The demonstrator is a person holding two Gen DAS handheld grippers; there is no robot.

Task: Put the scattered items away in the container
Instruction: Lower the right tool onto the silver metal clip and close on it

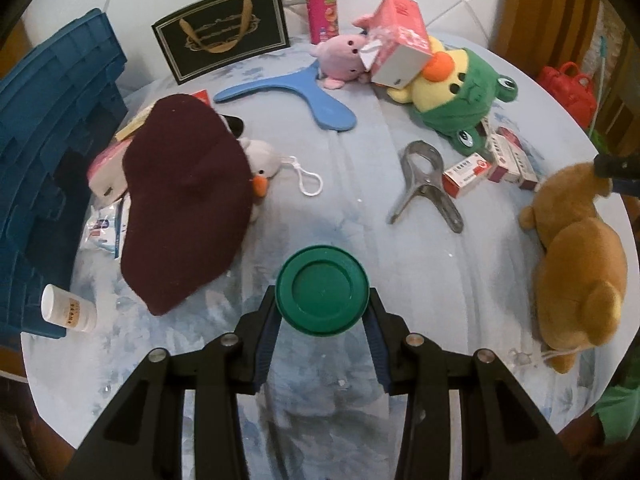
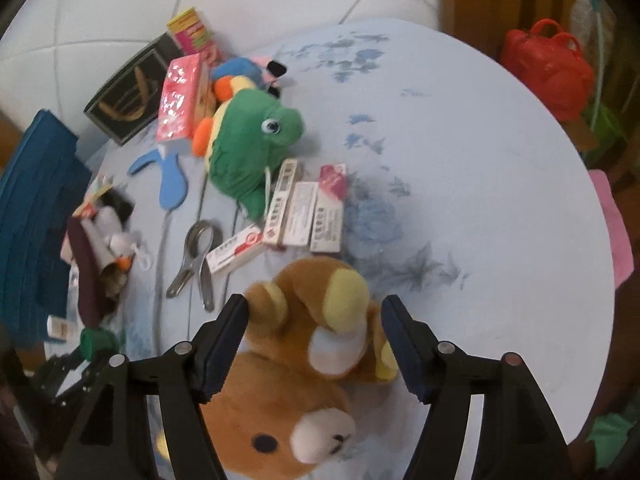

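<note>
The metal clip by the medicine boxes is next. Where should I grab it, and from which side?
Take the metal clip across its middle, at the pivot where the two arms cross, coming straight down from above. It lies flat on the bedsheet, so only its top is exposed. The looped jaw end lies close to the red-and-white medicine box; the splayed handle ends look too far apart to span.

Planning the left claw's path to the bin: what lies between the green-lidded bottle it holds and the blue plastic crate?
In the left wrist view, a maroon knit hat and a small white bottle lie between the green-lidded bottle and blue plastic crate.
</note>
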